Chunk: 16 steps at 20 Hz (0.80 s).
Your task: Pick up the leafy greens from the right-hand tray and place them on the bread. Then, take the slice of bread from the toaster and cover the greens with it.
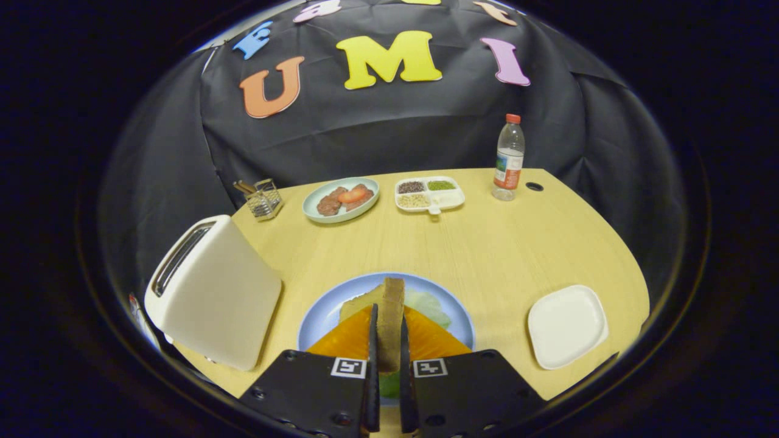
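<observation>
Cream-white toaster (213,292) stands at lower left, its slot apparently empty. Bottom centre, your tool (386,347) is clenched on the bread slice (391,316), held on edge over the blue plate (319,322), where leafy greens (432,307) lie on the bread (359,302). You're on the covering step: lower, lay it flat, release. Right-hand tray (566,325) sits bare. Bottle (509,159) label unreadable.

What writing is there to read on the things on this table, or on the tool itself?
Bottle label: print too small and blurred to read.
Square tags behind the fingers: black-and-white patterns, no words.
Toaster, blue plate, white plate: no writing seen.
The gripper is shut on a bread slice, which bears no text.
</observation>
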Motion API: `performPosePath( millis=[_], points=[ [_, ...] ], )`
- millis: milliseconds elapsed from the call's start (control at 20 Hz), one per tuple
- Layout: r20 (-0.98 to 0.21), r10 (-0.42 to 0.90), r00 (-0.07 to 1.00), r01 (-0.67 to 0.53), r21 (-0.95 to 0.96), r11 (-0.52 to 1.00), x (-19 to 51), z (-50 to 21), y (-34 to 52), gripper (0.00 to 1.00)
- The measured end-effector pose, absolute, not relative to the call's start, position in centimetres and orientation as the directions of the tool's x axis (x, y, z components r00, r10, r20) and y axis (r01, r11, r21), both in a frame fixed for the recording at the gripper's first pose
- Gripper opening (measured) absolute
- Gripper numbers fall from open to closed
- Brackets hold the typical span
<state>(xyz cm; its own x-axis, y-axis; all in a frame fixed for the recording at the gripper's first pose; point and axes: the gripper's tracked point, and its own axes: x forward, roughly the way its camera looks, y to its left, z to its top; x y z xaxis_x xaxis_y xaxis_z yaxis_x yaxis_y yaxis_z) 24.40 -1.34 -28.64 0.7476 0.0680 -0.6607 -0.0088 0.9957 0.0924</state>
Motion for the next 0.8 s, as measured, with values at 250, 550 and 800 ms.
performPosePath(
  millis=[250,550,800],
  points=[
    [-0.654,0.057,0.755,-0.015,0.069,0.998,24.4,-29.9,-2.6,0.14],
    [-0.635,0.005,0.773,0.007,0.018,1.0,24.5,-30.3,-4.2,0.47],
    [-0.606,-0.022,0.795,0.016,-0.015,1.0,23.7,-29.4,-4.4,0.76]
  ],
)
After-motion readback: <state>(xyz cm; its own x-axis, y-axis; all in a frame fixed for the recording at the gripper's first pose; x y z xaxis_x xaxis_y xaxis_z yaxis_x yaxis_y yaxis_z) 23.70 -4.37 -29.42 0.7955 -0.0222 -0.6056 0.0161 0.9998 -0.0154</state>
